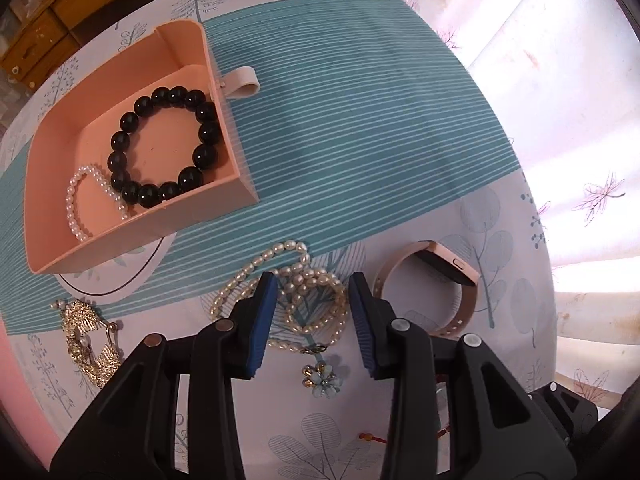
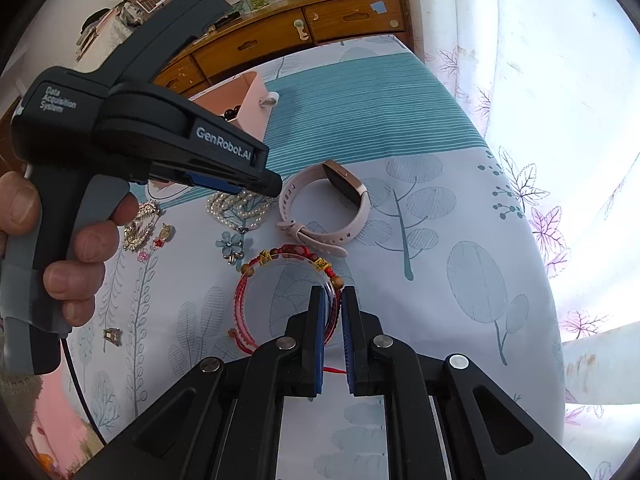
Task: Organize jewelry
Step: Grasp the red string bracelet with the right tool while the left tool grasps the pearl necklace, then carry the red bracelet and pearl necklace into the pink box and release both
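Note:
A pink box (image 1: 52,184) holds a black bead bracelet (image 1: 164,148) and a small pearl bracelet (image 1: 86,200). My left gripper (image 1: 313,286) is open just above a heap of pearl strands (image 1: 308,300) on the cloth, one finger at each side. My right gripper (image 2: 331,300) has its fingers nearly shut around the rim of a red beaded bracelet (image 2: 280,258). A pink smartwatch (image 1: 448,280) lies to the right of the pearls; it also shows in the right wrist view (image 2: 340,200). The left gripper's body (image 2: 160,140) shows over the pearls (image 2: 240,208).
A gold brooch (image 1: 88,336) and a blue flower piece (image 1: 322,378) lie near the pearls. Small charms (image 2: 112,336) lie at the left. A wooden drawer cabinet (image 2: 280,36) stands behind the table. A curtain (image 2: 560,120) hangs at the right.

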A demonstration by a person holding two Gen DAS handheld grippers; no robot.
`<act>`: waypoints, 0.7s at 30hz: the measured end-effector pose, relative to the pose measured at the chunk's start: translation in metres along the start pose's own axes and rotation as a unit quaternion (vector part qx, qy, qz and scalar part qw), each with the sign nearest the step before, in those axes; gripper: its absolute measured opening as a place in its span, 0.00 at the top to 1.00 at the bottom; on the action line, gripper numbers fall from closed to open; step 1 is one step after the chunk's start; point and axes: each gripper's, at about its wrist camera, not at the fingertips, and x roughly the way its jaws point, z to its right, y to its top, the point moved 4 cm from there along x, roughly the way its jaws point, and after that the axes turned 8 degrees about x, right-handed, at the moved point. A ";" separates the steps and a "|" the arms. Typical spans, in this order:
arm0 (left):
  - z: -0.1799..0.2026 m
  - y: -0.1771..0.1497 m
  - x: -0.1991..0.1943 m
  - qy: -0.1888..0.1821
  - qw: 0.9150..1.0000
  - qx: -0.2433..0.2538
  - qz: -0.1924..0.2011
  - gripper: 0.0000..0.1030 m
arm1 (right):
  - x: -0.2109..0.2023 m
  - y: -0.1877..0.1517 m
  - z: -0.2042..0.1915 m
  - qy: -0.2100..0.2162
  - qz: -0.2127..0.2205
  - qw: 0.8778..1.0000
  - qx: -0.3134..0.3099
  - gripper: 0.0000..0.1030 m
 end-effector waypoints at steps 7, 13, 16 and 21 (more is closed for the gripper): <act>0.019 0.012 0.014 0.022 0.999 0.019 -0.029 0.66 | 0.000 0.001 0.003 -0.001 0.000 1.000 0.010 0.92; 0.024 0.016 0.018 0.013 0.998 0.024 -0.050 0.80 | -0.002 0.001 0.005 0.000 0.002 1.000 0.018 0.92; 0.020 0.017 0.017 0.005 0.999 0.017 -0.047 0.83 | -0.003 0.001 0.006 0.003 0.003 1.000 0.024 0.92; 0.013 0.018 0.009 -0.023 0.999 -0.013 -0.032 0.98 | -0.003 0.000 0.007 0.003 0.002 1.000 0.027 0.92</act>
